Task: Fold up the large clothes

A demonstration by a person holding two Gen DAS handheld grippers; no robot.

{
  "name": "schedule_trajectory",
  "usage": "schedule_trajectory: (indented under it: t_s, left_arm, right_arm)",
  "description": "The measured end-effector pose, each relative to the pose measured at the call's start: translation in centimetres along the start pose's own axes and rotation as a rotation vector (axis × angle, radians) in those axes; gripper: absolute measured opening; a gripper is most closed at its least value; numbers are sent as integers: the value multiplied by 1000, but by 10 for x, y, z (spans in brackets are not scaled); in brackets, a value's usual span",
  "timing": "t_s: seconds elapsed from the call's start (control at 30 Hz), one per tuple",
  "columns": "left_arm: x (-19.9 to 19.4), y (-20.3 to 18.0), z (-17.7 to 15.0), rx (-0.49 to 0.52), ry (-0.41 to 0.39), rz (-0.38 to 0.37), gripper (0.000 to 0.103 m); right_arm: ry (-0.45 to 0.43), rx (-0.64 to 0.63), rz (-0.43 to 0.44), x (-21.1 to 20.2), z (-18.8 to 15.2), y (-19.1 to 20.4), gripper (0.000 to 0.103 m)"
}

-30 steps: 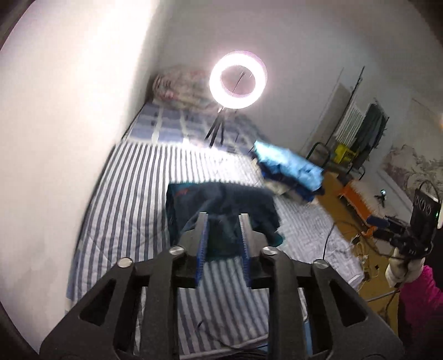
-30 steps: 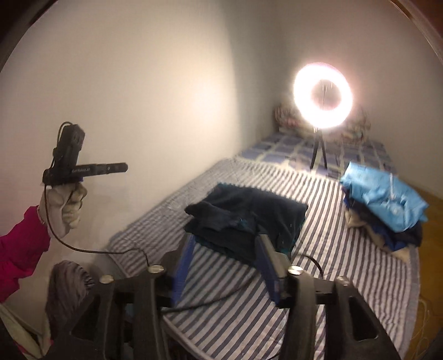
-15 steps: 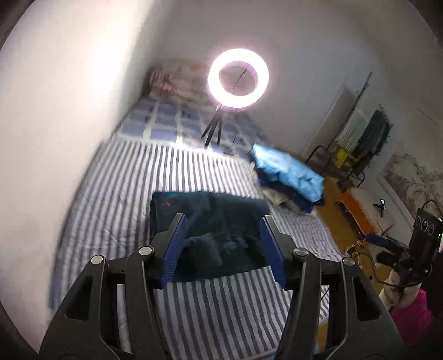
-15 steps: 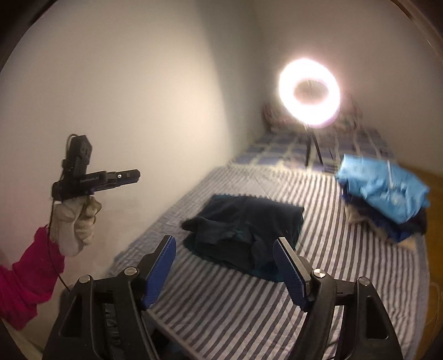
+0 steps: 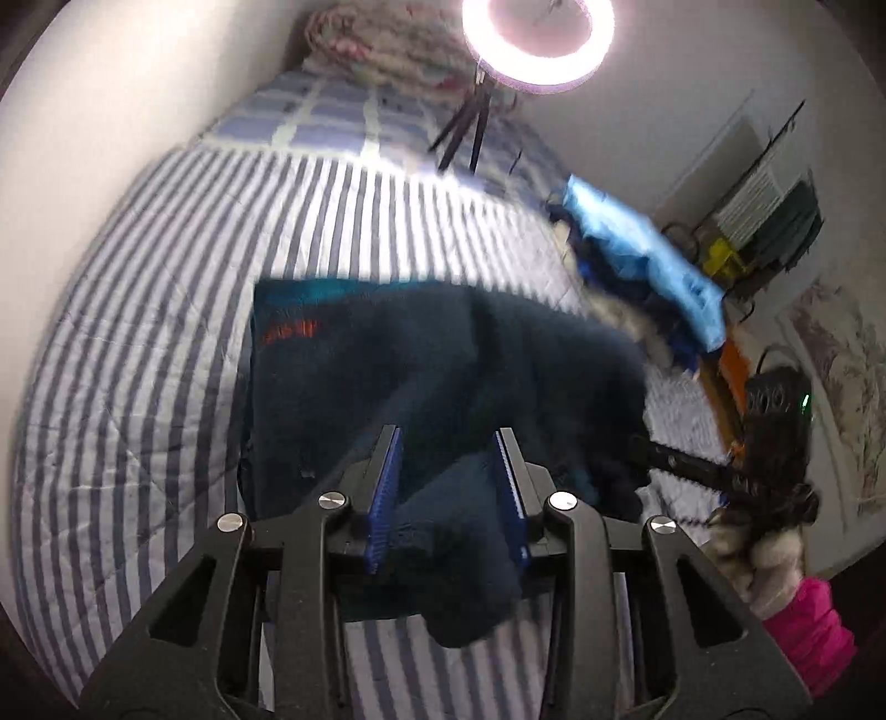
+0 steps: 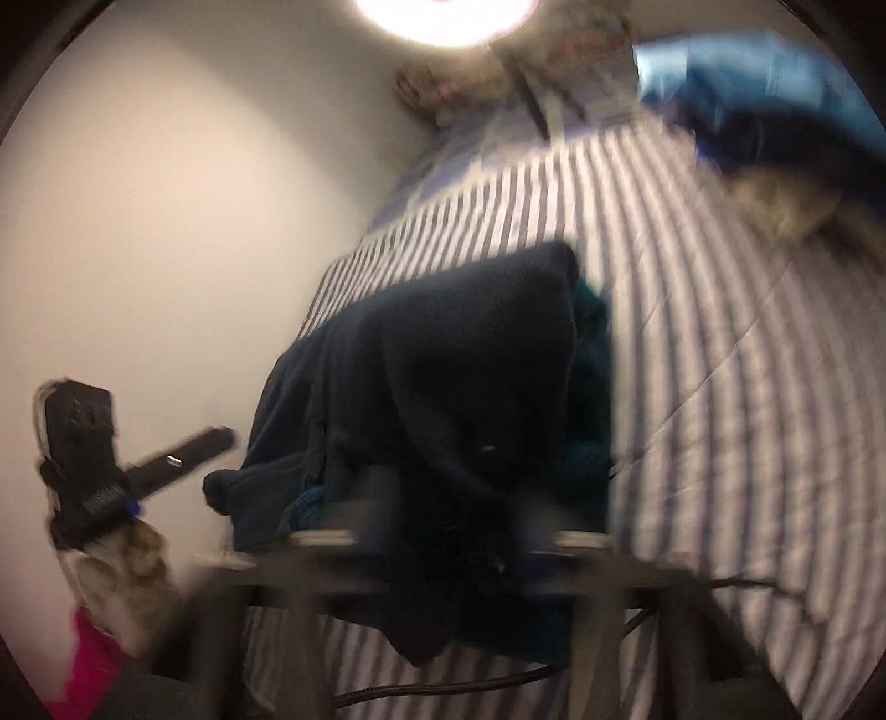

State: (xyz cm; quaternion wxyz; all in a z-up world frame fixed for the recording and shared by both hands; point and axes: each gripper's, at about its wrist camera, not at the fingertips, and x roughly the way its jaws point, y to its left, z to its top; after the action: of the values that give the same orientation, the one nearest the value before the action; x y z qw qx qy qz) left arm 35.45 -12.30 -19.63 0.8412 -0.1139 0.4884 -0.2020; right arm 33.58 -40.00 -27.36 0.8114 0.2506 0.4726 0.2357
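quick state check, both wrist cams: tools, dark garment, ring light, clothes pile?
left tool: fingers closed on a fold of the dark garment
right tool: blurred, fabric between its fingers, grip unclear
dark garment: near edge lifted, rest on the striped bed
ring light: on
clothes pile: heaped, unfolded

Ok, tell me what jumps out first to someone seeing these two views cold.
The dark navy fleece garment fills the middle of both views, spread on the blue-and-white striped bed cover, its near edge bunched between the jaws of the left gripper. At the top of the left view a glowing ring light on a tripod stands toward the bed's far end. A bright blue cloth tops a clothes pile at the bed's right edge.
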Motion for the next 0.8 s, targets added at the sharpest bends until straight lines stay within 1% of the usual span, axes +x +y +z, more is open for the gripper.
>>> schedule_trajectory:
  t_s: [0.03, 0.07, 0.13, 0.17, 0.23, 0.3, 0.33, 0.37, 0.4, 0.43, 0.47, 0.53, 0.6, 0.63, 0.7, 0.73, 0.77, 0.8]
  left_arm:
    - [7, 2, -5, 15, 23, 10, 34]
    - [18, 6, -18, 44, 61, 33, 34]
    - [35, 16, -43, 79, 121, 58, 33]
    - [39, 20, -51, 81, 136, 49, 33]
    - [37, 19, -55, 99, 133, 35, 33]
    - [30, 12, -55, 121, 131, 48, 33]
    - [23, 9, -56, 134, 122, 57, 33]
    - [16, 7, -57, 143, 112, 59, 33]
    - [8, 4, -57, 153, 100, 61, 33]
    - [-3, 0, -56, 167, 75, 61, 33]
    - [-11, -2, -54, 169, 52, 49, 33]
    - [-27, -11, -47, 159, 3, 16, 33]
    - [-35, -24, -35, 166, -31, -9, 33]
    - [-36, -31, -29, 175, -41, -21, 33]
    - [-32, -50, -14, 214, -45, -31, 33]
    - [-27, -59, -5, 233, -48, -28, 33]
    - [-26, -62, 0, 238, -51, -27, 33]
    - [-21, -67, 11, 236, -58, -30, 33]
  right_arm:
    - [6, -2, -2, 0, -5, 1, 9]
    - [10, -28, 9, -3, -12, 4, 7]
    - [20, -55, 27, -10, -31, 4, 6]
    - [33, -56, 16, -10, -41, 0, 5]
    - [49, -48, -35, -7, -56, -10, 5]
    - [41, -38, -42, -10, -59, -12, 5]
    - [27, -54, -41, -16, -58, -7, 7]
    - [17, -75, -37, -23, -55, -3, 18]
    - [6, -93, -32, -31, -53, 1, 26]
    - [-16, -112, 2, -46, -50, 5, 42]
    - [-39, -120, 16, -57, -47, 6, 52]
    - [-80, -119, 20, -71, -35, 1, 60]
    - [-96, -66, 22, -73, -24, -11, 60]
    - [-99, -28, 39, -72, -17, -19, 60]
    - [-107, 40, 69, -62, 0, -31, 60]
    - [-112, 72, 88, -56, 7, -38, 60]
    - [-112, 105, 115, -50, 13, -43, 60]
    - [-110, 135, 146, -43, 20, -46, 59]
